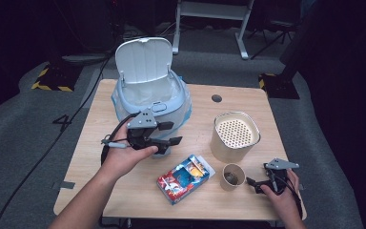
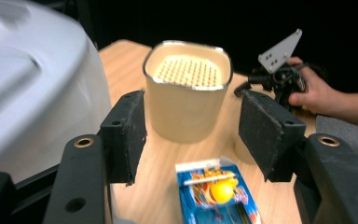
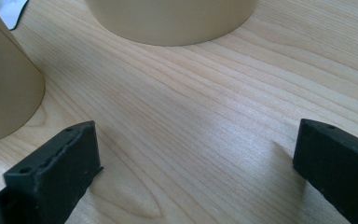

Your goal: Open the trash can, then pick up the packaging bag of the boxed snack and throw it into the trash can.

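My left gripper (image 1: 175, 133) hovers over the table's middle, just in front of a white and pale-blue bin (image 1: 147, 90) whose lid stands up. Its jaws are open, pointing right, and in the left gripper view (image 2: 191, 126) nothing lies between the pads. Beyond them stands a beige container (image 2: 186, 93) with a perforated insert, and below them lies a blue and red box (image 2: 216, 196). My right gripper (image 1: 253, 185) rests open near the front right edge, beside a small paper cup (image 1: 232, 176). The right gripper view (image 3: 196, 158) has bare wood between the jaws.
The wooden table (image 1: 105, 129) holds the bin at the back left, the beige container (image 1: 235, 136) at the right and the box (image 1: 185, 179) near the front. A cable trails off the left edge. Grey floor and a frame's legs lie beyond.
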`<state>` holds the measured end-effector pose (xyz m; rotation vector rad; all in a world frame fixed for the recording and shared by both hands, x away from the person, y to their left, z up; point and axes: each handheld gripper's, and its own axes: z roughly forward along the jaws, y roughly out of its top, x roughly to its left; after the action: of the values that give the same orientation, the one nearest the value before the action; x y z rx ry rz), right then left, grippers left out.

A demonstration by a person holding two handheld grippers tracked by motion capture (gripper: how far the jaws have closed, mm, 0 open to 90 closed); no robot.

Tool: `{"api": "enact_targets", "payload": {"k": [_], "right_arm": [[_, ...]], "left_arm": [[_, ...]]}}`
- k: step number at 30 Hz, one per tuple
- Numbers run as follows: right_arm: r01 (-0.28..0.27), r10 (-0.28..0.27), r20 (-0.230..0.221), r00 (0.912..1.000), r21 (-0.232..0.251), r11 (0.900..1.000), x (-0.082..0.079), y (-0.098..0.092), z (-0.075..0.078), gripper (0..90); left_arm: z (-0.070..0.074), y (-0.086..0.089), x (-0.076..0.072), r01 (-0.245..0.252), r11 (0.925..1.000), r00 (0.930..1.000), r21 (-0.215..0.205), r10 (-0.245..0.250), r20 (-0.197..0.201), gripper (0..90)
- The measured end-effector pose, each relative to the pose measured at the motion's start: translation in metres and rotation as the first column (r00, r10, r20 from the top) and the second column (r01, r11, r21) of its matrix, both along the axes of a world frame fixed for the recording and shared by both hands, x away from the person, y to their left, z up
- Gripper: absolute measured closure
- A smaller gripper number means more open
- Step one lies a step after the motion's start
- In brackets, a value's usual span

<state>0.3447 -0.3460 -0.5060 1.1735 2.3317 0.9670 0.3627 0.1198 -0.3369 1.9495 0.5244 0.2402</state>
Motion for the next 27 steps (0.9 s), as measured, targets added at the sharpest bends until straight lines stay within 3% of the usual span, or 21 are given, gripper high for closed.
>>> {"api": "enact_targets", "payload": {"k": [3,15,18,19,20,27], "right_arm": [[0.0,0.0,0.0,1.0,0.0,1.0,0.0,0.0,0.0,0.6],[0.0,0.0,0.0,1.0,0.0,1.0,0.0,0.0,0.0,0.6],[0.0,0.0,0.0,1.0,0.0,1.0,0.0,0.0,0.0,0.6],[0.0,0.0,0.0,1.0,0.0,1.0,0.0,0.0,0.0,0.6],[0.0,0.0,0.0,1.0,0.0,1.0,0.0,0.0,0.0,0.6],[0.0,0.0,0.0,1.0,0.0,1.0,0.0,0.0,0.0,0.6]], "left_arm": [[-0.007,-0.002,-0.001,0.005,0.9997,0.9998,0.025,-0.004,-0.017,40.8],[-0.058,-0.012,0.001,0.006,0.994,0.9935,0.109,0.006,-0.113,40.5],[-0.075,-0.018,0.004,0.013,0.9883,0.9883,0.152,0.011,-0.152,40.6],[-0.075,-0.018,0.004,0.013,0.9883,0.9883,0.152,0.011,-0.152,40.6],[-0.084,-0.021,0.006,0.018,0.9835,0.987,0.18,0.011,-0.16,40.8],[-0.11,-0.03,0.012,0.05,0.9715,0.976,0.232,0.001,-0.218,44.5]]}}
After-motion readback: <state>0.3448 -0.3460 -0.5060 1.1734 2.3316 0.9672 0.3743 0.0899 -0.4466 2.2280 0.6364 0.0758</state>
